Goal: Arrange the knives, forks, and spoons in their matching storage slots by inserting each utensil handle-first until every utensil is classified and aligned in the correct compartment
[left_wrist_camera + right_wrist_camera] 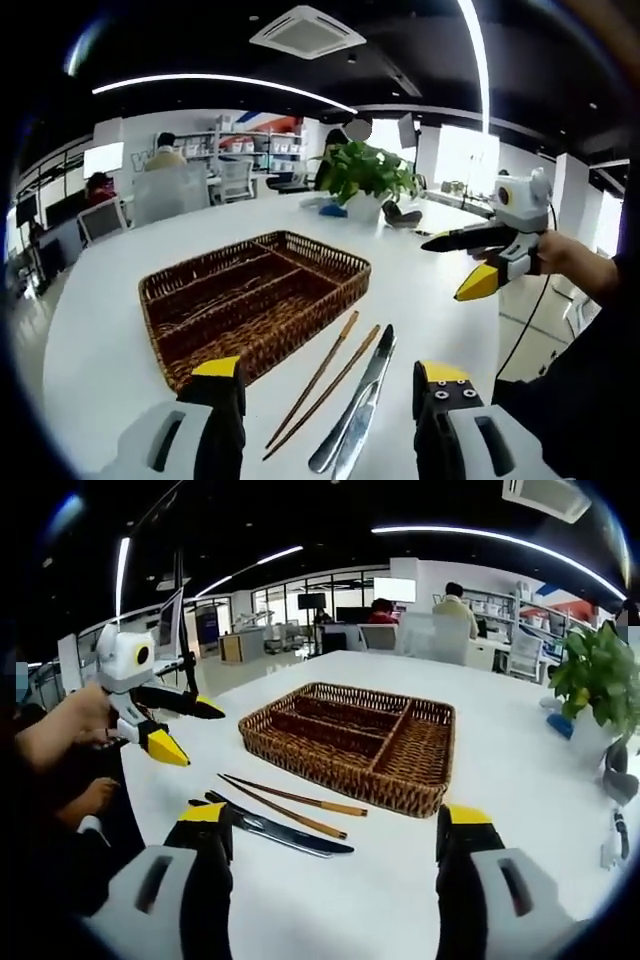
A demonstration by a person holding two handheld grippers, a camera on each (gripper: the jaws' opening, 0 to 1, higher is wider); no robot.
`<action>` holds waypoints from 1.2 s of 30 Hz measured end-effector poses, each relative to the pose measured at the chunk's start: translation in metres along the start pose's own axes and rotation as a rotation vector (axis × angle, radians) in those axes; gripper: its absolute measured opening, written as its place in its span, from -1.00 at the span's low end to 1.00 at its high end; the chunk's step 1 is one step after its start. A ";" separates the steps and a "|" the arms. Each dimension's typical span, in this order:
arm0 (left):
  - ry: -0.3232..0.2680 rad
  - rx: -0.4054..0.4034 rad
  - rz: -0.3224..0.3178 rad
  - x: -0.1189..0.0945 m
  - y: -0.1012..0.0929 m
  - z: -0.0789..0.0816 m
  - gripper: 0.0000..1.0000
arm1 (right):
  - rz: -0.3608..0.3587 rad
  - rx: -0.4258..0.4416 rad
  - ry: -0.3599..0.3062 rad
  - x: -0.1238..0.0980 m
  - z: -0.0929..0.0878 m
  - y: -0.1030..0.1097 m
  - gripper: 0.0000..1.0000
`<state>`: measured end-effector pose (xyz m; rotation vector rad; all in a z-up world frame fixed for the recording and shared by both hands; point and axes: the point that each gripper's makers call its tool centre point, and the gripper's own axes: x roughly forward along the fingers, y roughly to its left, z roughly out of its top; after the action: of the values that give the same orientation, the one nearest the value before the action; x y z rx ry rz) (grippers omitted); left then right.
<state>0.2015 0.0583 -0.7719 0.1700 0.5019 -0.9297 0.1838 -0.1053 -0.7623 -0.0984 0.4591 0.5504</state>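
Left gripper view shows the left gripper (330, 385) low over a white table (100, 340), its jaws wide apart and holding nothing. From left to right lie a brown basket (255, 300), two chopsticks (320, 380) and two knives (365, 405). The chopsticks and knives sit just beside the basket's near edge, between the jaws. At the right, a hand holds the right gripper (465, 265) in the air, jaws spread. Bare table lies all around the basket. A plant (365, 175) stands far behind it.

Right gripper view has the left gripper (195, 730) at the left, then the chopsticks (295, 805), a knife (275, 832) and the basket (350, 745).
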 end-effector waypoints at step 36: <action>0.629 0.189 -0.092 0.071 0.024 -0.065 -0.78 | 0.011 0.011 0.075 -0.002 -0.023 0.015 0.48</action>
<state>0.2334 0.0439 -0.8648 0.6261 1.0073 -1.0088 0.1656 -0.0979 -0.7813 -0.1067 0.5360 0.5564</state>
